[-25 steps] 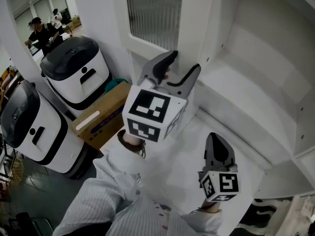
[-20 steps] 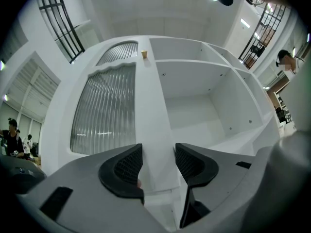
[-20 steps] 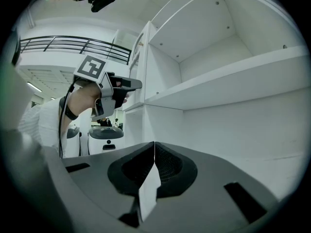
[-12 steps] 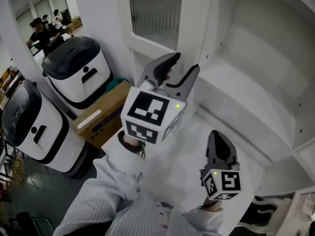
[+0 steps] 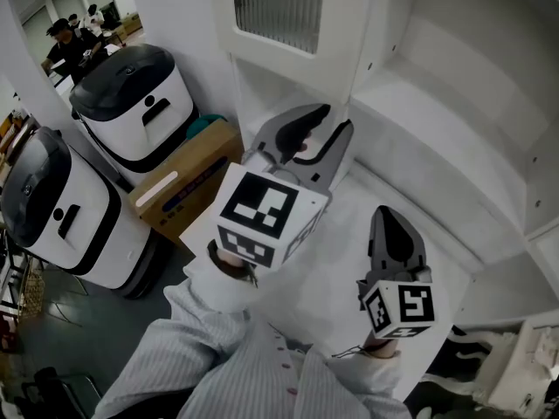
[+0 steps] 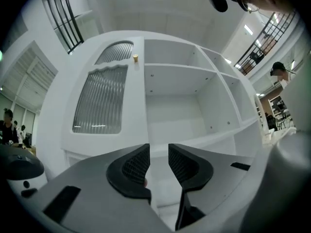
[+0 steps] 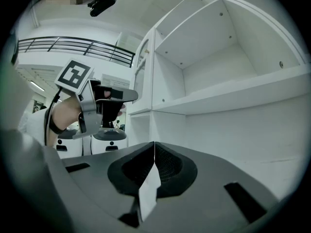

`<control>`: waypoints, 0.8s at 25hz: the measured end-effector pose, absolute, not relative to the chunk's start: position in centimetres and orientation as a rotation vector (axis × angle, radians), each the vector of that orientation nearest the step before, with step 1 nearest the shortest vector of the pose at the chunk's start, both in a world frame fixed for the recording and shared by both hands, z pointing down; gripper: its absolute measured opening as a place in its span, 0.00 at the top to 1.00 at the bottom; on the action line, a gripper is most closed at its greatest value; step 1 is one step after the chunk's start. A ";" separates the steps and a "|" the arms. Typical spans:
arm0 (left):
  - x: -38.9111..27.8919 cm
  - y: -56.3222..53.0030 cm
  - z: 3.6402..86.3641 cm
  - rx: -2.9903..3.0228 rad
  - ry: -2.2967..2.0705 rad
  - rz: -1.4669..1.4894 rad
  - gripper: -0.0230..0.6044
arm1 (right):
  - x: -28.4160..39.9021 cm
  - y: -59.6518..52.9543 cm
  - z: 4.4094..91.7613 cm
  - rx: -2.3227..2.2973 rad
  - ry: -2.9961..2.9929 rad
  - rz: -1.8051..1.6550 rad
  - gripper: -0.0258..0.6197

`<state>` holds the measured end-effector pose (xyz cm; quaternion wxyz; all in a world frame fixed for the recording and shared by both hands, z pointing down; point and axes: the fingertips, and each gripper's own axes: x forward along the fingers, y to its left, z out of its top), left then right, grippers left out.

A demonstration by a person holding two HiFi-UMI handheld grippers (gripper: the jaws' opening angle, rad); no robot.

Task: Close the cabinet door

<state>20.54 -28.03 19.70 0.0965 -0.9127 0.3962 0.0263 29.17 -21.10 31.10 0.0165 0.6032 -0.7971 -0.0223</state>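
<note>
The cabinet door (image 5: 275, 7), a white frame set with ribbed glass, is seen at the top of the head view. In the left gripper view the cabinet door (image 6: 102, 101) is faced almost squarely, on the left of the cabinet's open shelves (image 6: 194, 96), and a small knob (image 6: 135, 58) is borne near its upper right edge. How far it stands from shut cannot be judged. The left gripper (image 5: 330, 122) is held just below the glass panel, at the lower part of the door. Its jaws have just been closing, yet a narrow gap is left between the pads of the left gripper (image 6: 159, 149) (only white cabinet is seen through it) and nothing is pressed there. The right gripper (image 5: 389, 216) is held lower and to the right, before the bare shelves (image 5: 437, 120), well apart from the door. In its own view the jaws of the right gripper (image 7: 154, 147) are closed tip to tip on nothing. Striped sleeves (image 5: 210, 356) are seen behind both marker cubes. To the left of the cabinet, on the floor, a cardboard box (image 5: 183, 190) is flanked by two white machines with dark lids (image 5: 131, 103), and people (image 5: 65, 42) are seen far behind.
</note>
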 end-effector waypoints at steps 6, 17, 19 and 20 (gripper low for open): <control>21.6 -26.1 24.6 -2.818 1.160 0.029 0.83 | 28.8 -20.5 31.0 1.843 -2.481 -0.082 0.94; 22.8 -23.0 29.9 -2.950 1.160 0.025 0.94 | 28.4 -19.7 30.7 1.822 -2.492 -0.099 0.94; 23.1 -22.5 30.5 -2.950 1.145 0.013 0.94 | 28.4 -19.6 30.8 1.823 -2.493 -0.091 0.94; 23.3 -22.2 30.8 -2.944 1.136 0.000 0.95 | 28.4 -19.5 30.9 1.820 -2.493 -0.087 0.94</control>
